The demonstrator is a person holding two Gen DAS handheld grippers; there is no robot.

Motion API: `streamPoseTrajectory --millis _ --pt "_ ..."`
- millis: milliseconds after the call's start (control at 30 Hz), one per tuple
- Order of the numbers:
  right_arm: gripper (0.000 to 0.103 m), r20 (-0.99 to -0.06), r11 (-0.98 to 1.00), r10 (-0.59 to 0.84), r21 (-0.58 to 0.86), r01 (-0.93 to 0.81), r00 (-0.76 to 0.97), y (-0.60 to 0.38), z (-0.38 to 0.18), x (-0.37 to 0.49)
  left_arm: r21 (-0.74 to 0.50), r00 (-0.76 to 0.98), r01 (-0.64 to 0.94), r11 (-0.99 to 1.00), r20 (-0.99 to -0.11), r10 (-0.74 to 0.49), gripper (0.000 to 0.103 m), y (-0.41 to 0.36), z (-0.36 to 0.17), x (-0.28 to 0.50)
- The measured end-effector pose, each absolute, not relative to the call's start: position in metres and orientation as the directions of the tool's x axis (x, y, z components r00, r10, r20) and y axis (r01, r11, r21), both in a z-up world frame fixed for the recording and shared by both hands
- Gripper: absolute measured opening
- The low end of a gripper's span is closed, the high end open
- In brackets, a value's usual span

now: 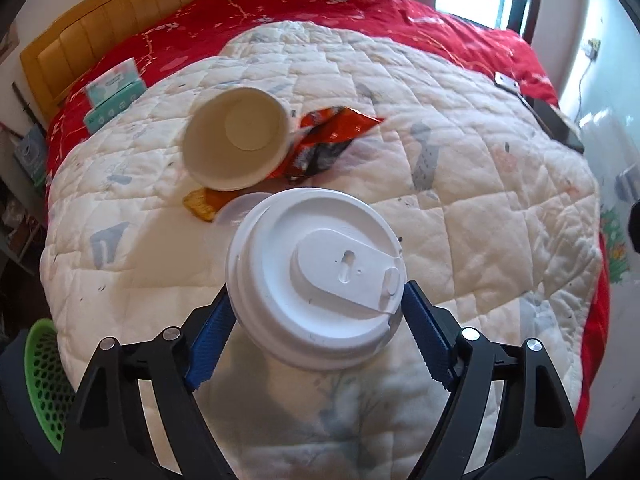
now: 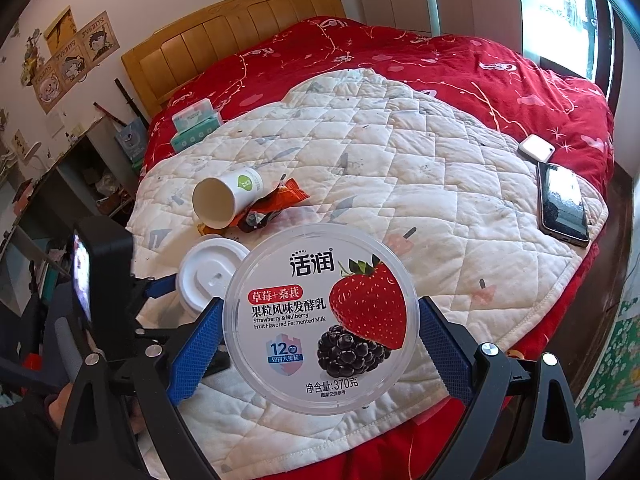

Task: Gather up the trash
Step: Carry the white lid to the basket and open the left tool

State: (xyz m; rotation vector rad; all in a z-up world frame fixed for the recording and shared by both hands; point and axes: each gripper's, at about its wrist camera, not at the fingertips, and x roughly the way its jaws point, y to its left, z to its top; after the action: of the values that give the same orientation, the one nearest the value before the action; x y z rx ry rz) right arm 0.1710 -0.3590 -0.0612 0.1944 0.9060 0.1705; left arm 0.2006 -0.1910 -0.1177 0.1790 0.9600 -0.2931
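From the left wrist camera, the left gripper (image 1: 316, 312) has its blue fingers (image 1: 210, 344) pressed against either side of a white lidded cup (image 1: 316, 276), whose domed sip lid faces the lens and fills the lower centre of the view above the white quilt (image 1: 460, 200). At about eleven o'clock from that cup, an empty paper cup (image 1: 236, 140) lies on its side with its mouth toward the camera, and an orange snack wrapper (image 1: 328, 140) is tucked against its right flank. A yellowish scrap (image 1: 198, 202) lies just below the paper cup, at its seven o'clock. A green mesh basket (image 1: 44, 384) sits off the bed's edge at eight o'clock of the frame, and a tissue pack (image 1: 114, 94) rests on the red bedspread (image 1: 400, 16) at ten o'clock. From the right wrist camera, the right gripper (image 2: 320, 332) clamps a yogurt tub (image 2: 322, 320) by its rim, the strawberry-and-mulberry label toward the lens. The left gripper (image 2: 168, 292), at nine o'clock of the tub, holds the white lidded cup (image 2: 208, 276) just beside it. The paper cup (image 2: 226, 198) and wrapper (image 2: 272, 204) lie farther up the quilt at eleven o'clock. A phone (image 2: 562, 204) lies near the quilt's right edge at two o'clock, with a small white case (image 2: 536, 148) just above it.
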Motion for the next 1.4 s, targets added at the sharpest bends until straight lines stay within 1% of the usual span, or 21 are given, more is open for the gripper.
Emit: streamPoseTrajectory --millis 200,367,600,767,1033,1267,1400 --pt "0.091 -0.756 0.968 0.237 0.240 -0.078 0.610 -0.347 -0.056 0.164 -0.080 0.559 0.281 0.956 -0.796 -0.231 0.079 -0.151 -0.097 0.182" --pt "0.091 -0.749 0.963 0.263 0.247 -0.112 0.608 -0.325 -0.051 0.161 -0.136 0.594 0.219 0.966 -0.767 -0.243 0.080 -0.102 -0.079 0.163" --pt "0.091 -0.737 0.945 0.326 0.259 -0.197 0.592 -0.275 -0.045 0.159 -0.156 0.650 0.093 0.983 -0.739 -0.179 0.080 -0.023 -0.061 0.137" --pt "0.091 -0.733 0.928 0.370 0.263 -0.263 0.571 -0.236 -0.041 0.160 -0.153 0.664 -0.023 0.988 -0.741 -0.099 0.080 0.039 -0.060 0.122" --pt "0.091 -0.737 0.898 0.421 0.257 -0.356 0.530 -0.174 -0.038 0.164 -0.145 0.640 -0.202 0.969 -0.768 0.018 0.080 0.128 -0.077 0.107" --pt "0.091 -0.744 0.875 0.445 0.245 -0.417 0.498 -0.129 -0.036 0.168 -0.141 0.592 -0.299 0.944 -0.803 0.067 0.080 0.179 -0.099 0.107" --pt "0.091 -0.750 0.865 0.452 0.237 -0.442 0.482 -0.109 -0.037 0.171 -0.139 0.569 -0.329 0.934 -0.818 0.079 0.079 0.200 -0.111 0.109"
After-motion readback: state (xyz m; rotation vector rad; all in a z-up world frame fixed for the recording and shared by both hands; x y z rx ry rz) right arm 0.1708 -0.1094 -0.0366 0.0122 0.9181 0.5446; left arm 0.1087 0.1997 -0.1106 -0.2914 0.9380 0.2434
